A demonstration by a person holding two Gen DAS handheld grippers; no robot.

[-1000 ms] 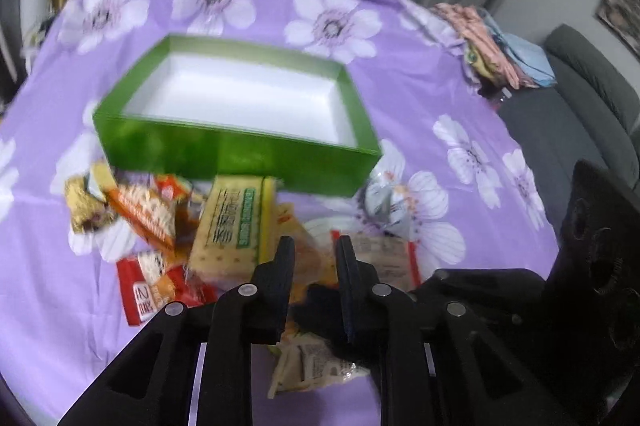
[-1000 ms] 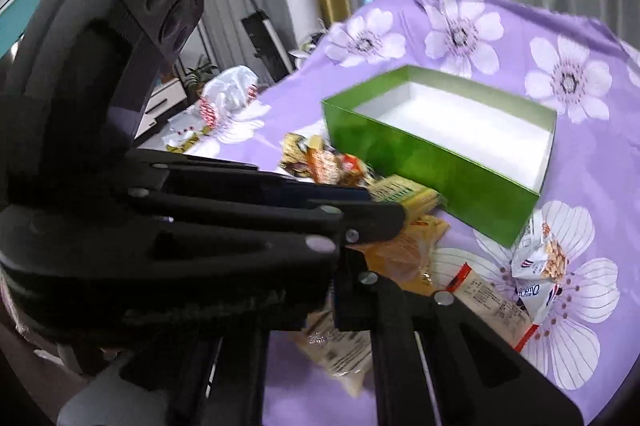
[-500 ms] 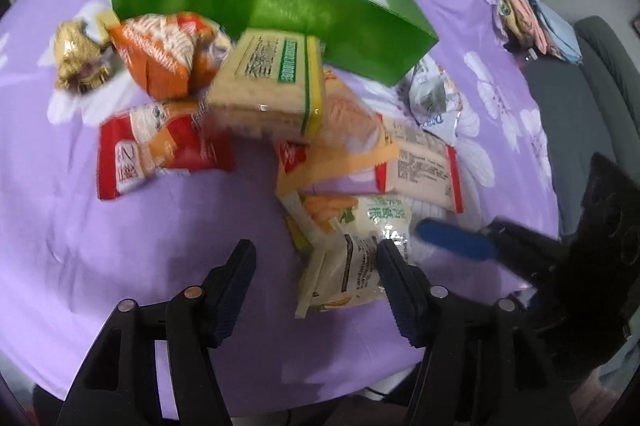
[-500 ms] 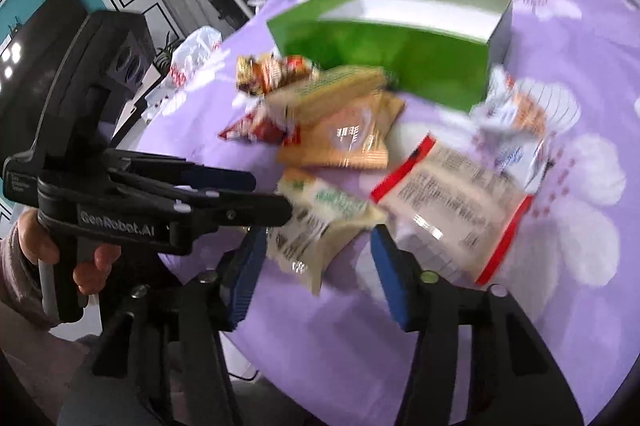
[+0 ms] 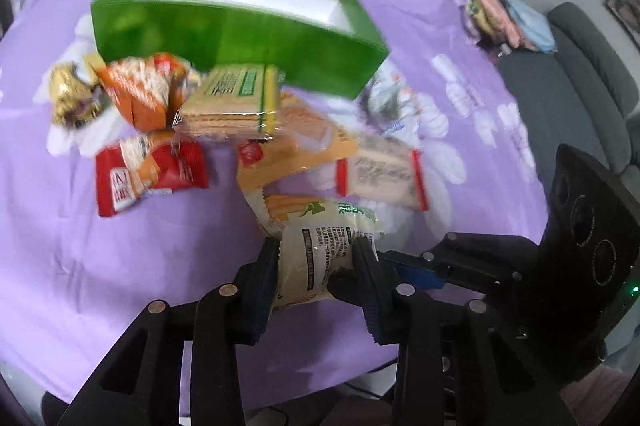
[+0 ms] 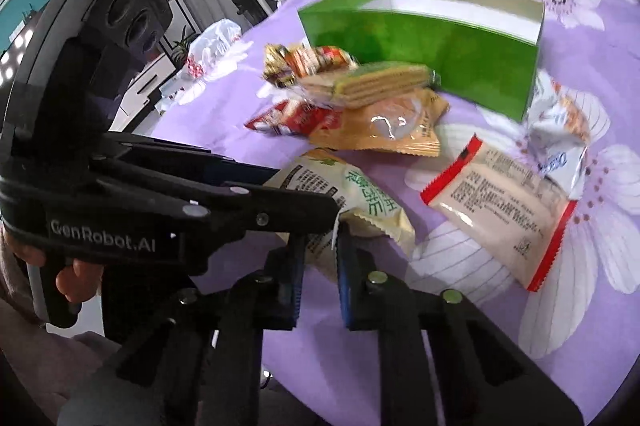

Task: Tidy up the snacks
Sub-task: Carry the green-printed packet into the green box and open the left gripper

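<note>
Both hand-held grippers, left (image 5: pixel 316 270) and right (image 6: pixel 320 250), are clamped on the same pale snack packet (image 5: pixel 320 246) lying nearest on the table (image 5: pixel 120 246).

Both grippers closed in from open. Left gripper (image 5: pixel 316 266) clamped the cream snack packet (image 5: pixel 320 246); right gripper (image 6: pixel 320 258) pinched its near edge (image 6: pixel 320 246).

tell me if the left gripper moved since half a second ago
Yes. In the left wrist view the left gripper has advanced toward the green box side of the table, and its fingers now flank the pale green-printed snack packet that lay ahead of them.
</note>
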